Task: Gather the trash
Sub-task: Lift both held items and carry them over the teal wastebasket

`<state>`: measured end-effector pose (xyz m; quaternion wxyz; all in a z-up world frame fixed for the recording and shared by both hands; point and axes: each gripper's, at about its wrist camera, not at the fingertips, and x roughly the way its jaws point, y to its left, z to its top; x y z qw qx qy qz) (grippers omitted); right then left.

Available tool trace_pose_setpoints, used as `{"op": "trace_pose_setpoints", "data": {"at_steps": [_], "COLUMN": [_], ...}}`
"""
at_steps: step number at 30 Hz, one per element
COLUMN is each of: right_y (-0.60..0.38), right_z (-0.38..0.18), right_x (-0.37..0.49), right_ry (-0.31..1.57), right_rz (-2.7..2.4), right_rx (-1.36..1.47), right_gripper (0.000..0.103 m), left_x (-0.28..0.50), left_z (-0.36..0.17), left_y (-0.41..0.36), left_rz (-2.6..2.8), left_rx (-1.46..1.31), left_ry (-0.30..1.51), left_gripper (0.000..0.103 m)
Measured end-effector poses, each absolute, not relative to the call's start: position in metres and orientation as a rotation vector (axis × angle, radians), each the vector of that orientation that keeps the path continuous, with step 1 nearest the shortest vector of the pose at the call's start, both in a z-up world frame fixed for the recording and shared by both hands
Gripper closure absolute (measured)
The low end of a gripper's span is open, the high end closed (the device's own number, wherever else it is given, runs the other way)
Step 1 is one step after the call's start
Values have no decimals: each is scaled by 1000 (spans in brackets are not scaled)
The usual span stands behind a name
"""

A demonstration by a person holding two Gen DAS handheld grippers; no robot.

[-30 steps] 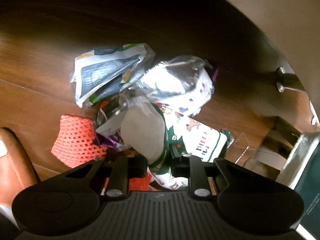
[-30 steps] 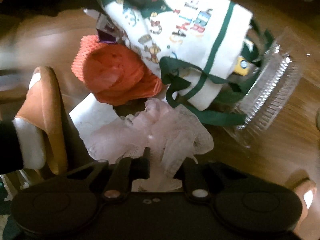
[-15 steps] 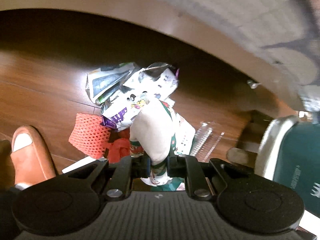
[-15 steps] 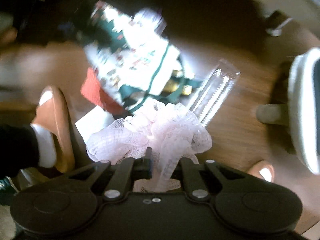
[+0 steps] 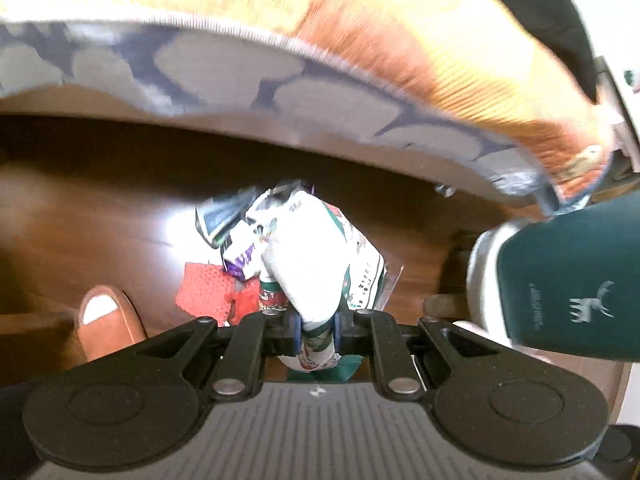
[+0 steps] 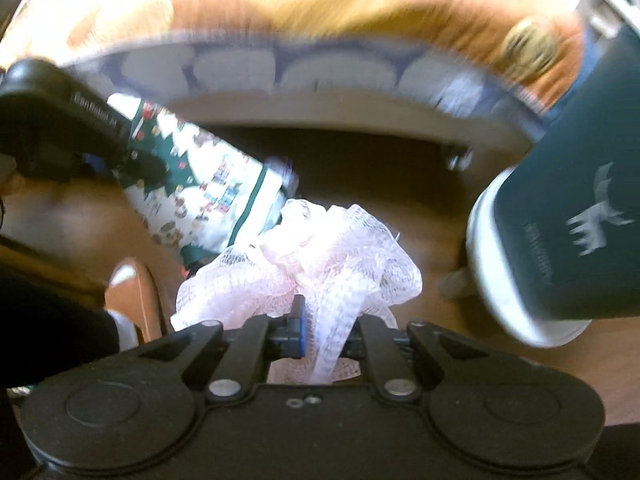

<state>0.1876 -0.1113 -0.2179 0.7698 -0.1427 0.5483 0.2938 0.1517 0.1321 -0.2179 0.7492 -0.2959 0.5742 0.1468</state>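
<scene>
My left gripper (image 5: 316, 330) is shut on the rim of a white printed bag with green trim (image 5: 320, 264), which hangs well above the wooden floor. Crumpled wrappers (image 5: 236, 220) and an orange net (image 5: 204, 290) lie on the floor under it. My right gripper (image 6: 324, 334) is shut on a bunch of pale pink foam netting (image 6: 320, 256), also lifted high. In the right wrist view the same bag (image 6: 208, 196) hangs at the left, below the black body of the left gripper (image 6: 60, 128).
A dark green bin with a white base (image 5: 560, 280) stands at the right, seen too as the bin (image 6: 560, 220). A patterned cushion edge and orange fabric (image 5: 360, 60) arch across the top. A person's brown slipper (image 5: 108, 320) stands on the floor at the left.
Both grippers have risen a long way with their loads. The floor trash has shrunk below, and the cushion edge and green bin have come into view.
</scene>
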Motion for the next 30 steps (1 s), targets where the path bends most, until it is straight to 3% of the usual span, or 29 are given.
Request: {"op": "trace_pose_setpoints", "data": {"at_steps": [17, 30], "right_y": [-233, -321], "right_z": [-46, -34], "right_x": [201, 252], "right_ry": [737, 680], "right_rz": [530, 270], "right_rx": [-136, -118], "right_gripper": [96, 95], "left_x": [163, 252], "left_z": [-35, 62], "left_y": [53, -70], "left_rz": [126, -148], "left_rx": [-442, -268], "left_ry": [916, 780], "left_gripper": [90, 89]}}
